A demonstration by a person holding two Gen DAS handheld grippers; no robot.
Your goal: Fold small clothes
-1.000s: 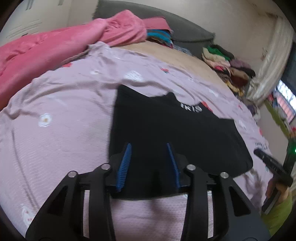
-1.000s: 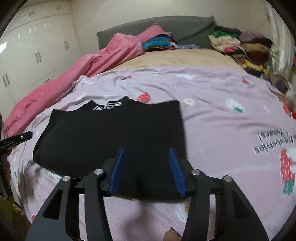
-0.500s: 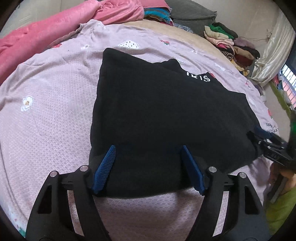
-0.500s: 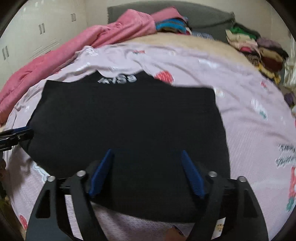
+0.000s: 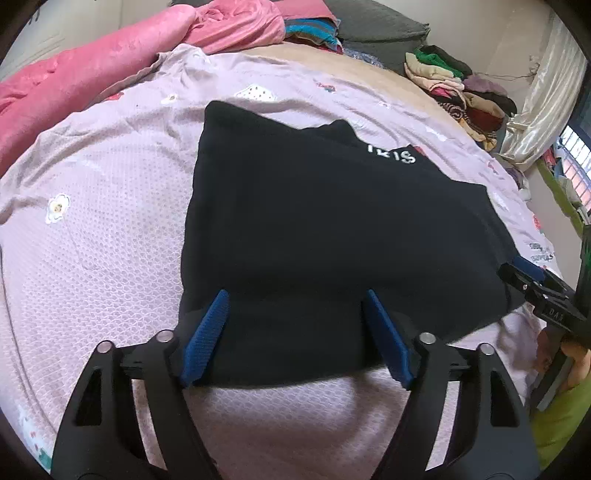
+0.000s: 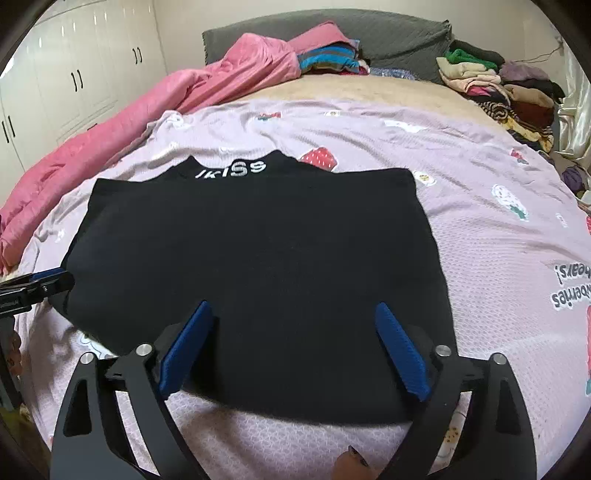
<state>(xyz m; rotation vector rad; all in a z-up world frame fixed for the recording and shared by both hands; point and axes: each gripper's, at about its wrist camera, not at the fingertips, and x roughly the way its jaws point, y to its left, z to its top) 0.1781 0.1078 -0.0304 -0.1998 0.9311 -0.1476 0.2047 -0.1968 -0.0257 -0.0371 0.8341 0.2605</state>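
Note:
A black garment [image 5: 332,236] with white lettering at its far edge lies flat on the lilac bedsheet [image 5: 92,236]; it also shows in the right wrist view [image 6: 258,258]. My left gripper [image 5: 295,317] is open, its blue pads hovering over the garment's near left edge. My right gripper [image 6: 291,332] is open over the garment's near right edge. Each gripper's tip shows at the side of the other view: the right gripper [image 5: 532,280] and the left gripper [image 6: 33,284].
A pink quilt [image 6: 166,103] lies along the bed's left side. Piles of folded clothes [image 6: 495,81] sit at the far right, and more by the grey headboard [image 6: 332,33]. White wardrobes [image 6: 74,74] stand at the left. A curtain [image 5: 543,103] hangs at the right.
Both grippers have opened wider and moved closer to the garment's near edge over the last second. The garment lies in the same place.

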